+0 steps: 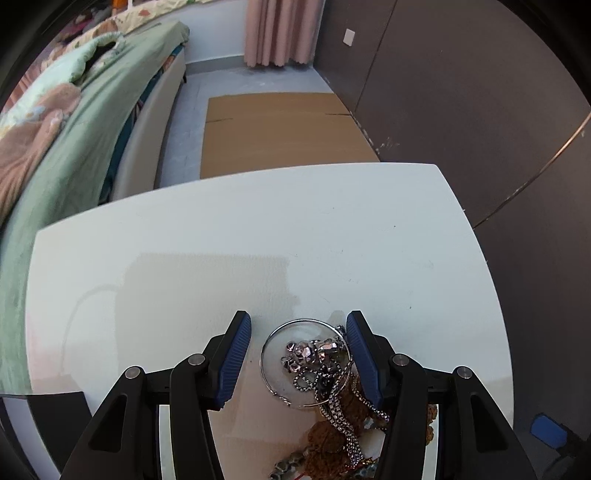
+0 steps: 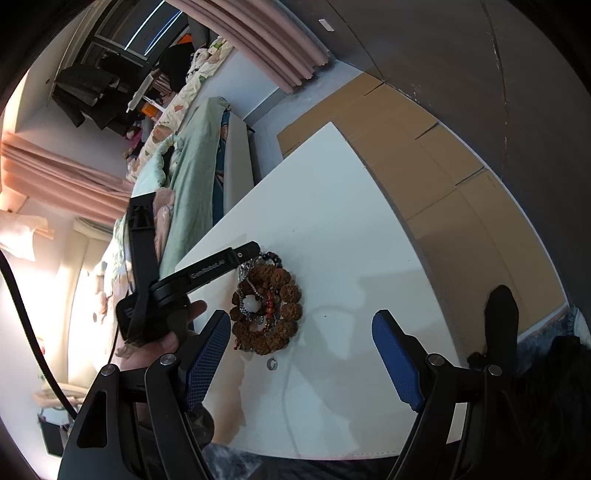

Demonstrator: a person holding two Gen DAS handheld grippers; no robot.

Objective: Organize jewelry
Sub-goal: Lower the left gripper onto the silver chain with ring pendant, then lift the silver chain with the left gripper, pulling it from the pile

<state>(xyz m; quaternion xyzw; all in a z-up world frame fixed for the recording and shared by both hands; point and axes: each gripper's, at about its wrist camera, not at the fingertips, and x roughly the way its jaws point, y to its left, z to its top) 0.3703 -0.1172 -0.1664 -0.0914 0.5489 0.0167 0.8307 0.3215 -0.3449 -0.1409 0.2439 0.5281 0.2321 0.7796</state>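
Note:
A pile of jewelry lies on the white table: a thin silver bangle, silver faceted beads, a rhinestone chain and a brown seed-bead bracelet. My left gripper is open, its jaws either side of the bangle, the right pad against the pile. In the right wrist view the brown bracelet rings the chains, with the left gripper at its far edge. A small silver ring lies nearer. My right gripper is open and empty above the table.
A bed with green bedding runs along the table's left side. Flattened cardboard covers the floor beyond the table, beside a dark wall. Pink curtains hang at the back. The table's far edge is well ahead.

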